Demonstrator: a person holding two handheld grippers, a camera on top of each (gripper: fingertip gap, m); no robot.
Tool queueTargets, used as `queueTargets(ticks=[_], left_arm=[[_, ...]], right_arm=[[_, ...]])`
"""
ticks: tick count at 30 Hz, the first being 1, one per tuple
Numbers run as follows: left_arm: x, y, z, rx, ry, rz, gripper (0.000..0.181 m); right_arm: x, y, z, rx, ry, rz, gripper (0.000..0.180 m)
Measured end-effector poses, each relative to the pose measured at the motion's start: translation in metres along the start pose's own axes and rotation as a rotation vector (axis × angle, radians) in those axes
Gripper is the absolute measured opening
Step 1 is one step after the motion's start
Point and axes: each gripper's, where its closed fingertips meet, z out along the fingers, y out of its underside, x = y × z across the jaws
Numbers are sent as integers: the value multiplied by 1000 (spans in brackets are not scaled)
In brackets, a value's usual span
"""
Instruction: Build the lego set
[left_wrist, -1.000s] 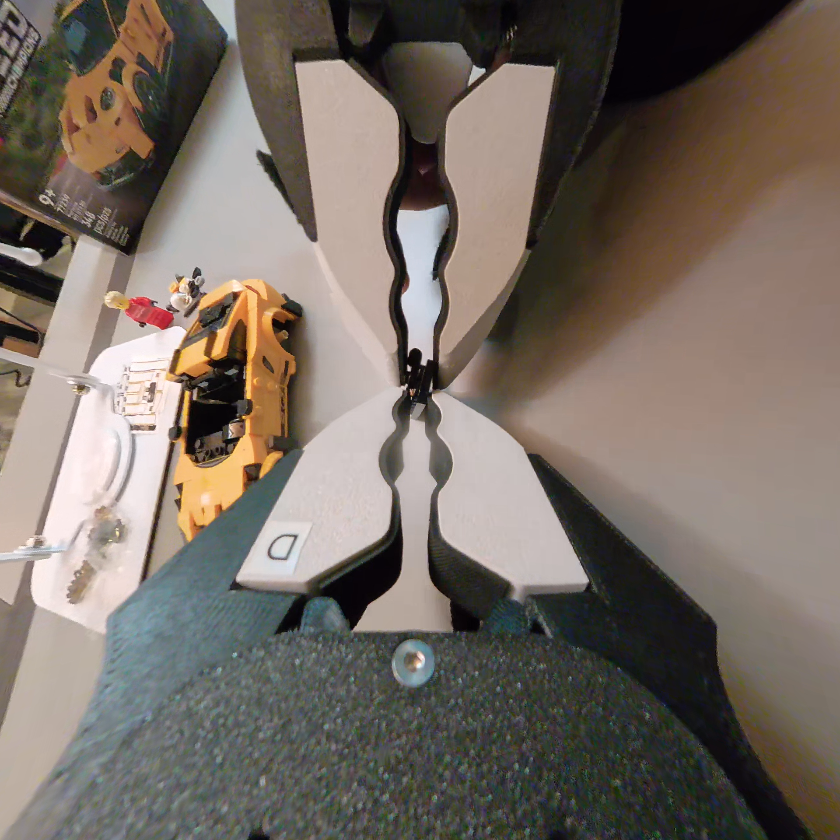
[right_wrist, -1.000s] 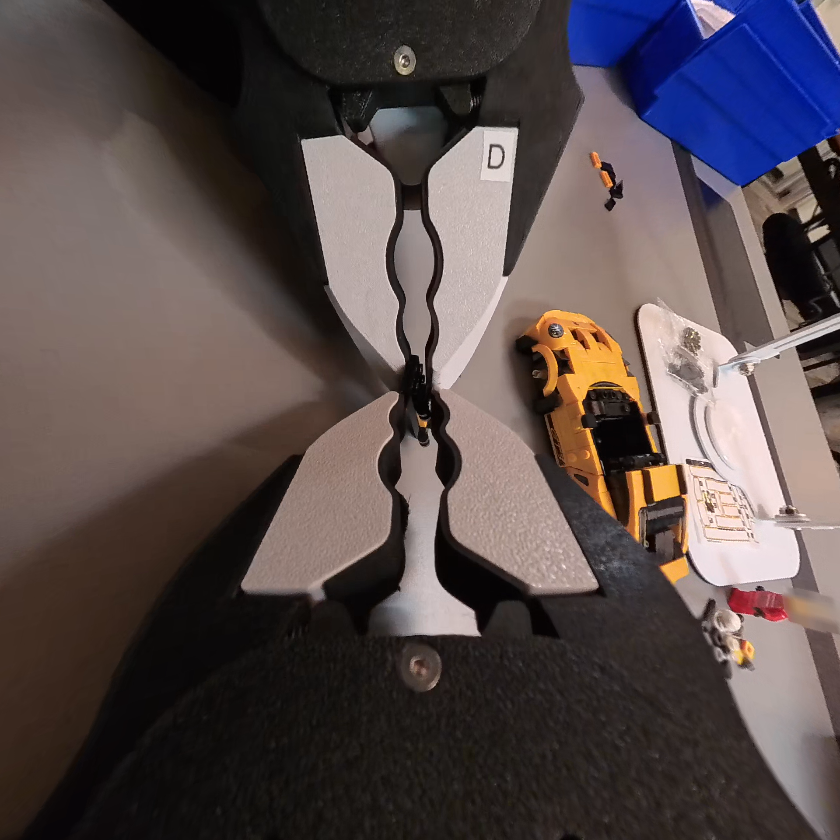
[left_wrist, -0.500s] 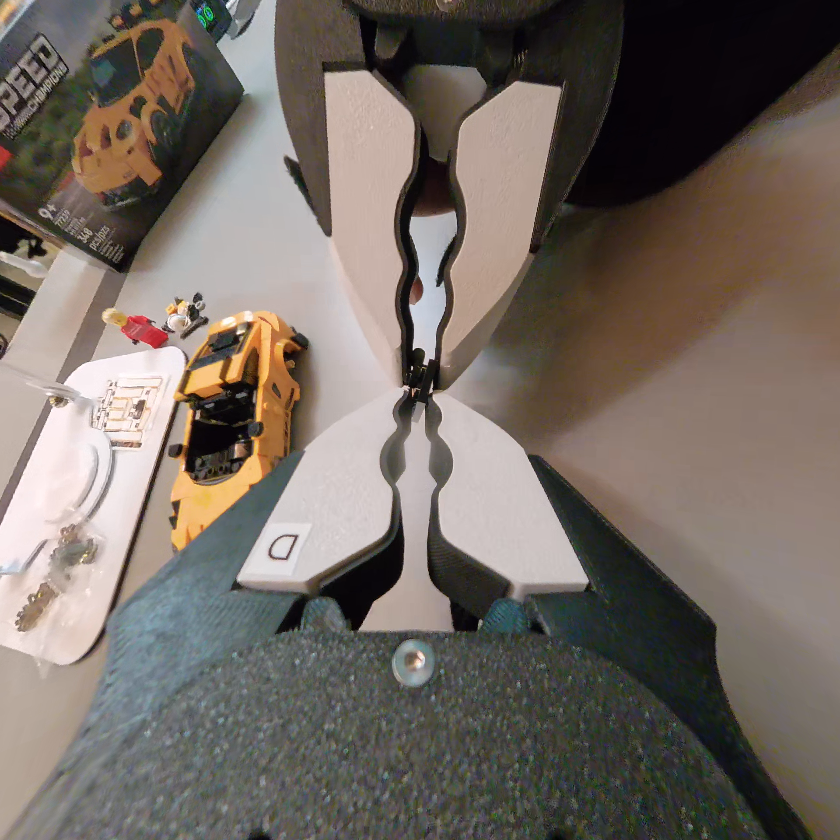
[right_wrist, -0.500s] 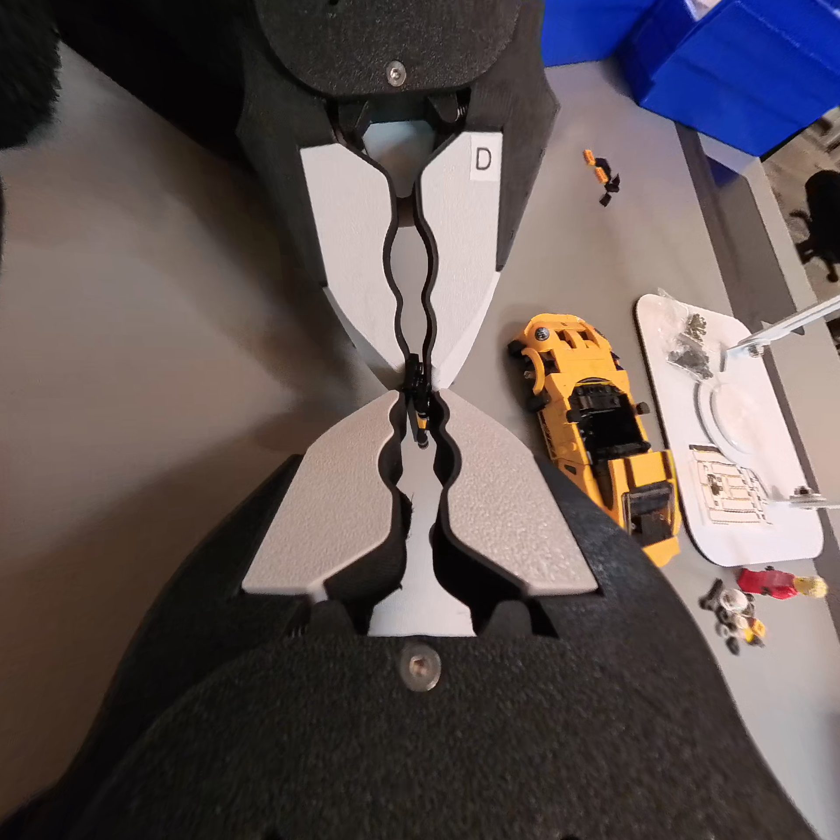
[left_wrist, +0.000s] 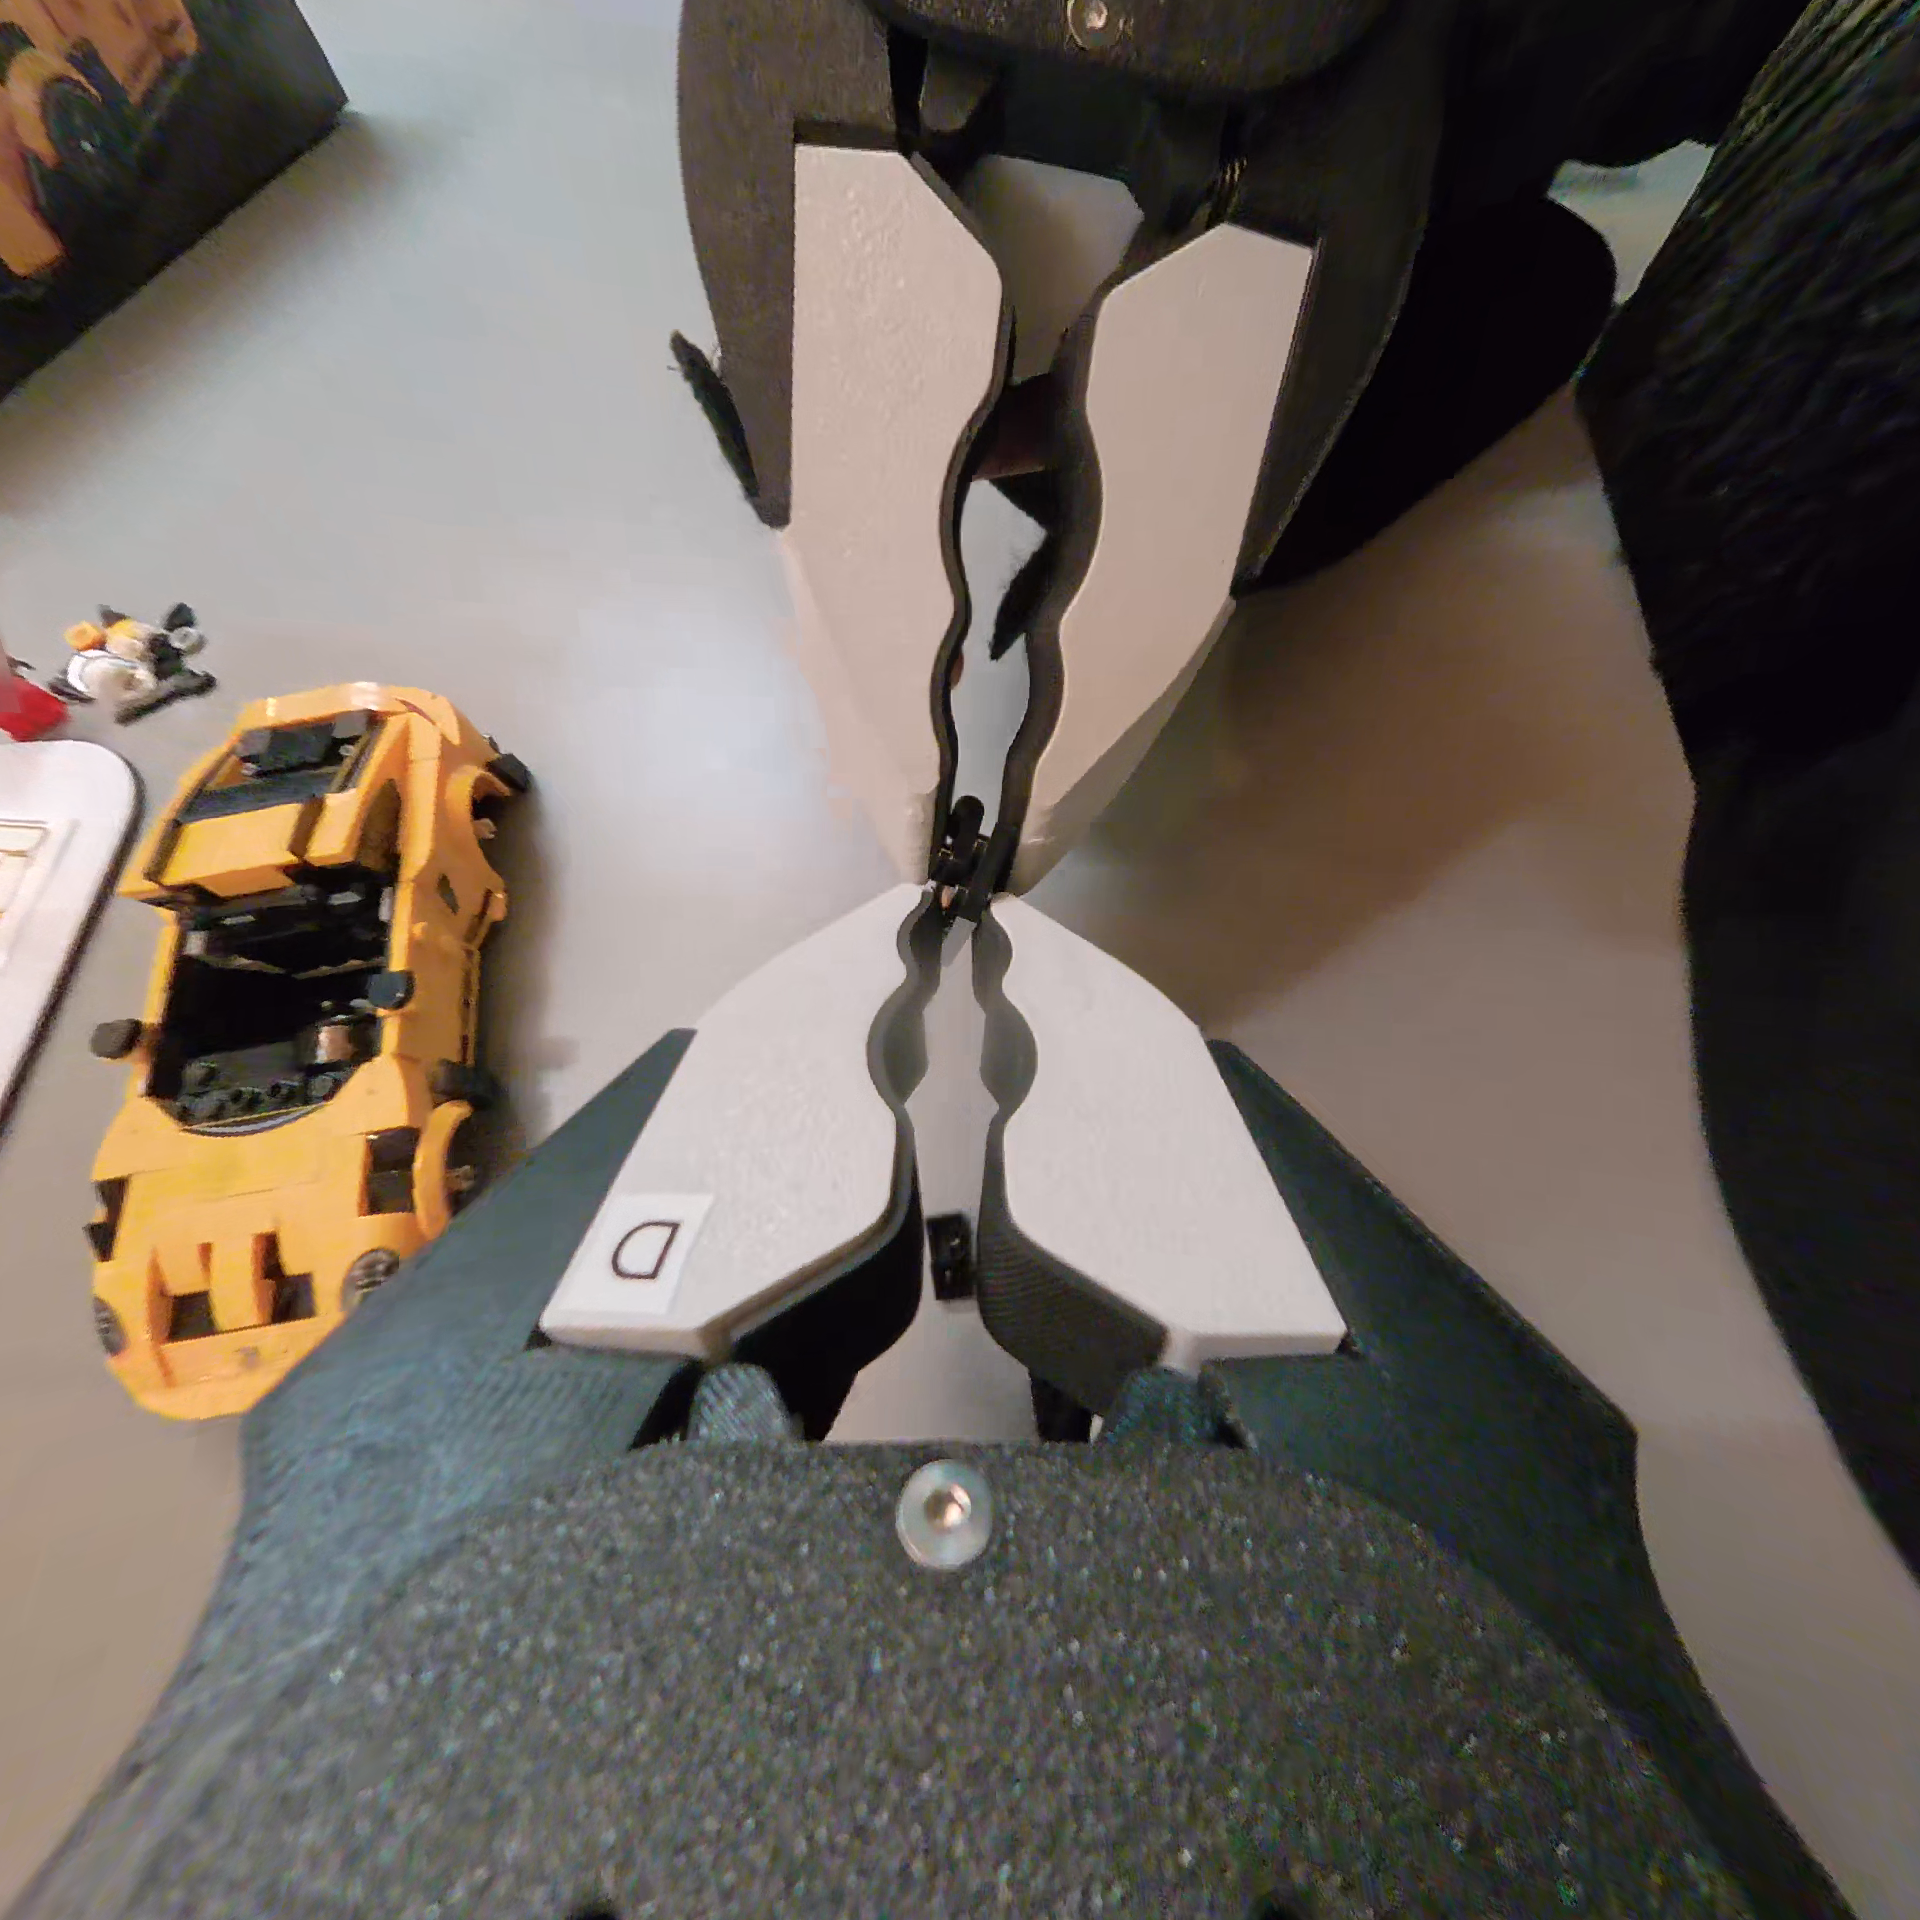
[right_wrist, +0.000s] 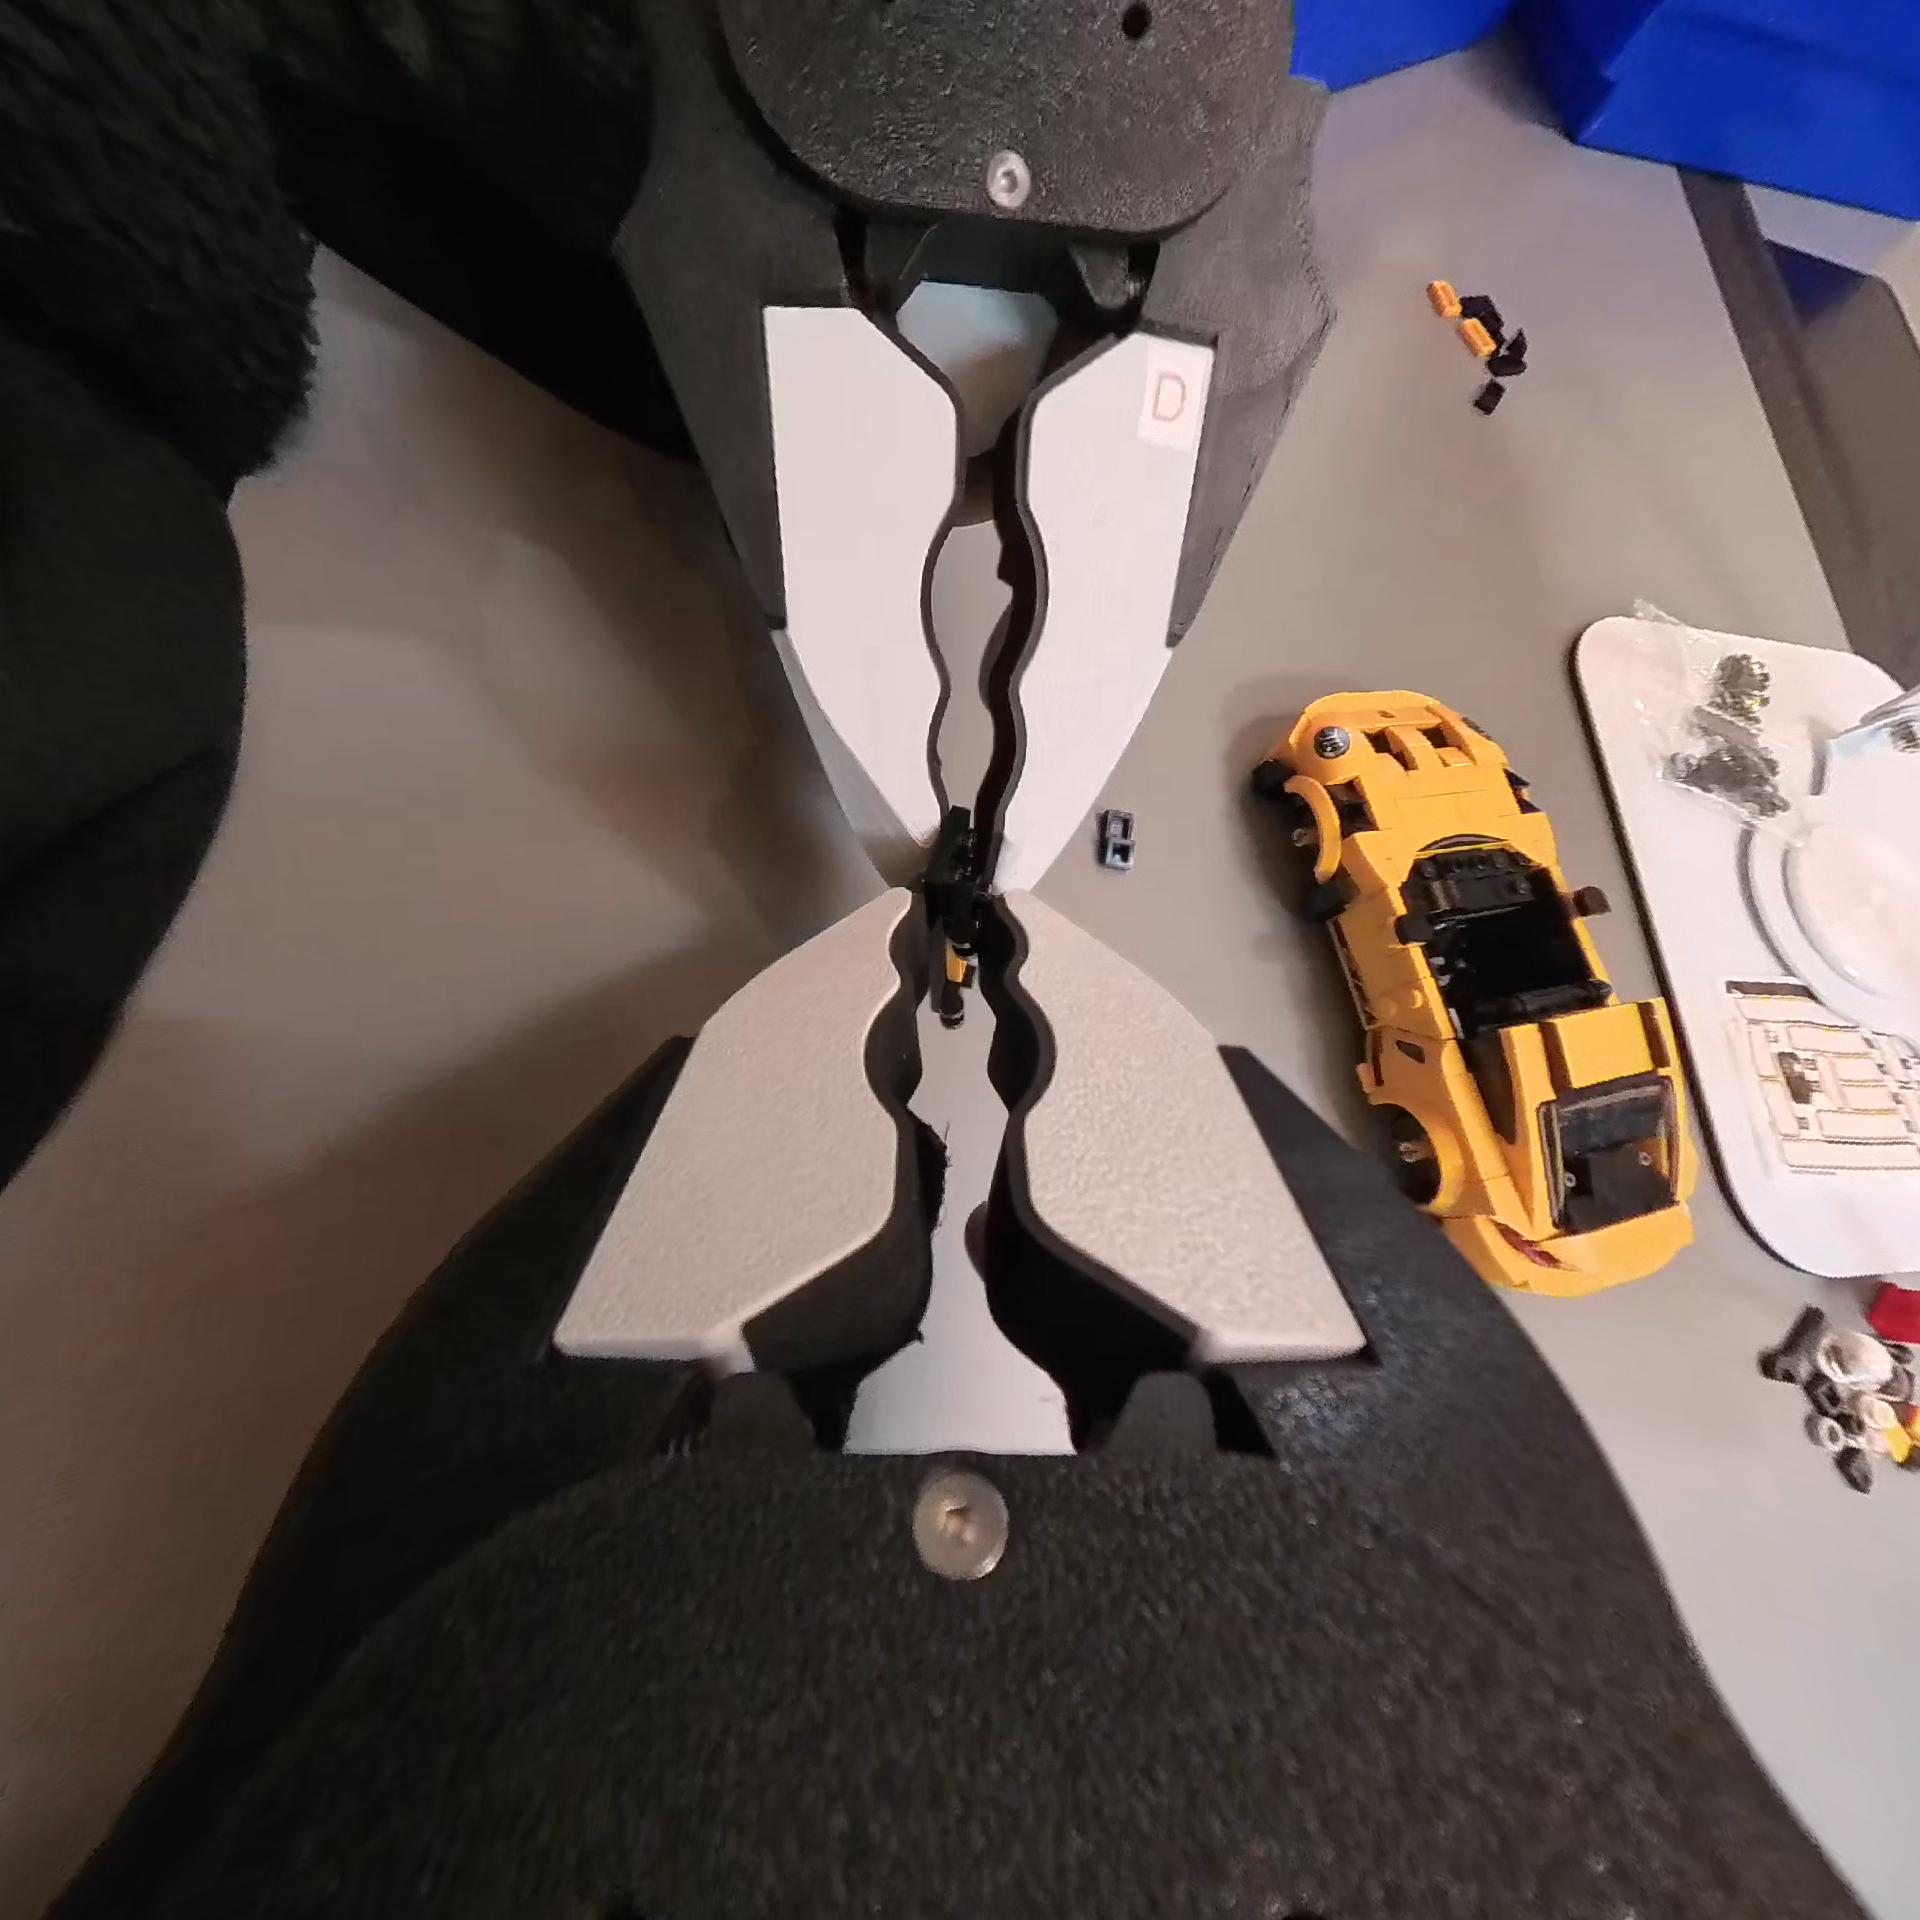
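Dropped: one small dark brick now on table | two claws, left claw and right claw, clamped on one black-yellow piece

Warm, fairly dim indoor light falls on the grey surface, which turns cooler grey toward 3 o'clock in the right wrist view. Soft broad shadows spread under the tongs (darkest toward 9 o'clock there). Wide-angle distortion bends the edges of both views. The yellow car is sharp; the blue bins at 1 o'clock are blurred.
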Motion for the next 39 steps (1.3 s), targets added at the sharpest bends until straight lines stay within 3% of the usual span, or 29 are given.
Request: queueTargets(ticks=[4, 15, 21, 28, 39], left_arm=[[0, -5, -3, 35, 50, -89, 6], [1, -4, -2, 6, 34, -93, 5], [1, -6, -4, -65, -144, 164, 5], [-6, -17, -13, -57, -312, 329, 5], [-4, -19, -14, -76, -332, 409, 5]], right_arm=[[1, -5, -4, 65, -1, 42, 10], [2, -4, -4, 50, 69, 7, 9], [-1, -6, -7, 6, 100, -47, 9], [5, -16, -14, 66, 183, -60, 9], [1, -17, -14, 117, 173, -68, 11]])
